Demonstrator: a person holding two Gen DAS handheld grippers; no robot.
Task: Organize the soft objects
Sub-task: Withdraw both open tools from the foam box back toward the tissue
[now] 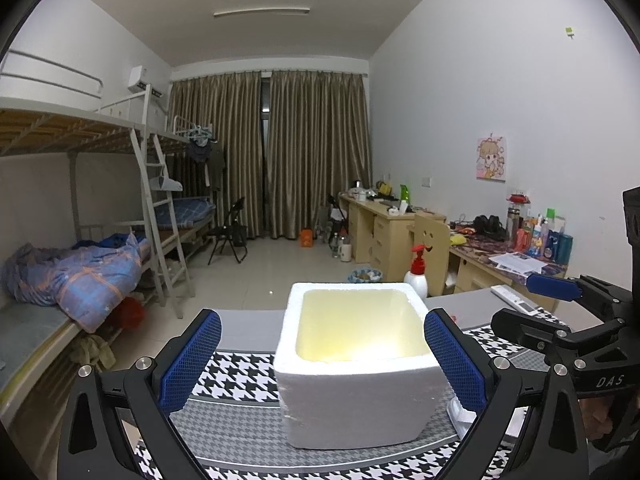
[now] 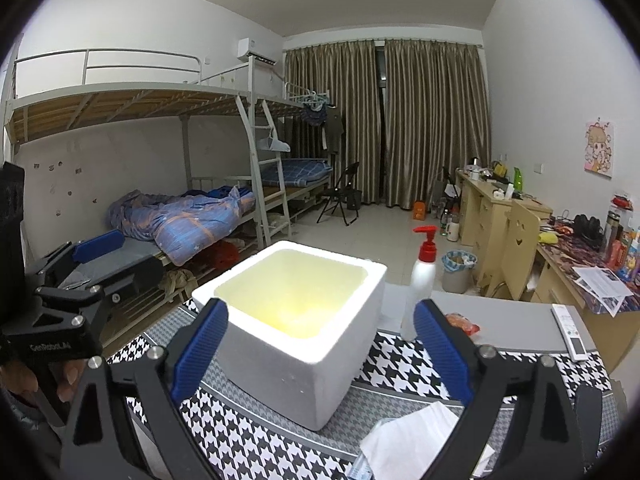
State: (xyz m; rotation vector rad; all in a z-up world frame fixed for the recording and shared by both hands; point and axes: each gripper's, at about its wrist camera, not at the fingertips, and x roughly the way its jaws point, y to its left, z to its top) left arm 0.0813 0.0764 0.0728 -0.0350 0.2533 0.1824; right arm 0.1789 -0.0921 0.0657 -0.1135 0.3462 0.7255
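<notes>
My right gripper [image 2: 320, 356] has its blue pads spread wide with nothing between them but the near corner of the white foam box [image 2: 296, 320], which they do not touch. My left gripper [image 1: 322, 360] is likewise spread; the box sits between its two pads, close to the right-hand one, and I cannot tell whether that pad grazes the wall. Neither holds anything.

The box stands upright on the houndstooth cloth [image 2: 248, 440] that covers the table, its yellowish inside looking empty from here. Just below my right gripper, at the near edge of the cloth, lies what I take for the soft thing to be put away: a crumpled white plastic packet [image 2: 412, 440], partly under my right finger. A small red wrapper [image 2: 462, 324] lies beyond the right pad, beside the pump bottle [image 2: 422, 280] with the red top; a white remote [image 2: 570, 330] rests farther right.

I judge the packet to be light, limp and somewhat slippery; it will sag and fold when lifted, so I would pinch it across a bunched middle fold, not a loose edge. The foam box is light and easily dented or pushed, so one gripper may need to steady it.
</notes>
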